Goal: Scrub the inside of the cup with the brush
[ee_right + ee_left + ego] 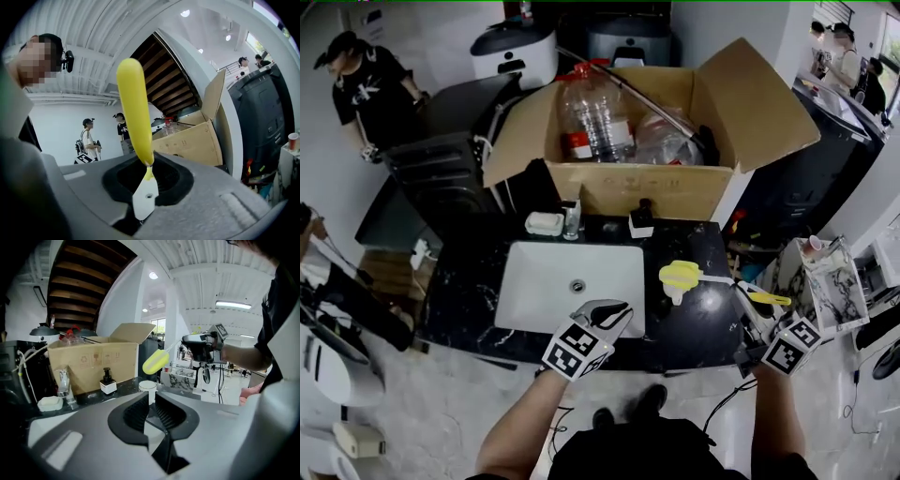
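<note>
My right gripper (757, 319) is shut on the white handle (145, 197) of a brush and holds it up over the right part of the black counter (712, 328). Its long yellow head (680, 277) points toward the sink. In the left gripper view that brush head (155, 362) hangs just above a small white cup (148, 386) standing upright on the counter. My left gripper (609, 311) hovers over the front edge of the white basin (544, 281). Its jaws stand a narrow gap apart with nothing between them, and the cup lies beyond their tips (151, 404).
A large open cardboard box (647, 187) with clear plastic bottles (595, 117) fills the back of the counter. A soap dish (545, 223), a faucet (572, 220) and a black pump bottle (641, 218) line its front. A marble-patterned box (834, 281) stands at right. People stand around.
</note>
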`<move>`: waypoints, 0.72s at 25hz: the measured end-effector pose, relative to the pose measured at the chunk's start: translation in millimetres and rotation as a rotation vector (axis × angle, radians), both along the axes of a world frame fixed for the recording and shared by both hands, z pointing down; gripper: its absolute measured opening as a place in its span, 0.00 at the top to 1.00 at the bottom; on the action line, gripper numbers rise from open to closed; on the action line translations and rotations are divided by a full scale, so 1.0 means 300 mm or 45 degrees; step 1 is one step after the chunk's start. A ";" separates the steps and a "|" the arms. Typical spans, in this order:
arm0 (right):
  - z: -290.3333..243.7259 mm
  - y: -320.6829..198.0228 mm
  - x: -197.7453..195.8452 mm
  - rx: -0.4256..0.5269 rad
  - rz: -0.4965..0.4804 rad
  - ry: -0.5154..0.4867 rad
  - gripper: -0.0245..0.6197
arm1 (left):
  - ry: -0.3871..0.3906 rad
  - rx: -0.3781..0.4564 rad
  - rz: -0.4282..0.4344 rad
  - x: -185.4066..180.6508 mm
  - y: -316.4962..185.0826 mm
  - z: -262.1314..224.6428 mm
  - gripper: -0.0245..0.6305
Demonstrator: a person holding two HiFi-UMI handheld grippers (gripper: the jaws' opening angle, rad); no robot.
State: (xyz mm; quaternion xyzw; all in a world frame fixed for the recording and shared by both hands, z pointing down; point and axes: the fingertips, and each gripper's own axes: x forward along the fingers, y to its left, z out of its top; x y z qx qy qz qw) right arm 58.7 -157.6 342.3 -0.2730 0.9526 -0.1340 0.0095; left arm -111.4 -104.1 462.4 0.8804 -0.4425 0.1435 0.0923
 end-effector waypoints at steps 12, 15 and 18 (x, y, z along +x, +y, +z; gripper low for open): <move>-0.020 0.258 -0.007 0.040 0.075 0.100 0.90 | -0.038 0.084 -0.082 -0.105 0.091 -0.097 0.90; -0.028 0.277 0.001 0.052 0.069 0.106 0.90 | -0.002 0.102 -0.147 -0.117 0.097 -0.147 0.91; -0.041 0.270 0.016 0.071 0.072 0.094 0.90 | 0.079 0.097 -0.234 -0.115 0.114 -0.175 0.93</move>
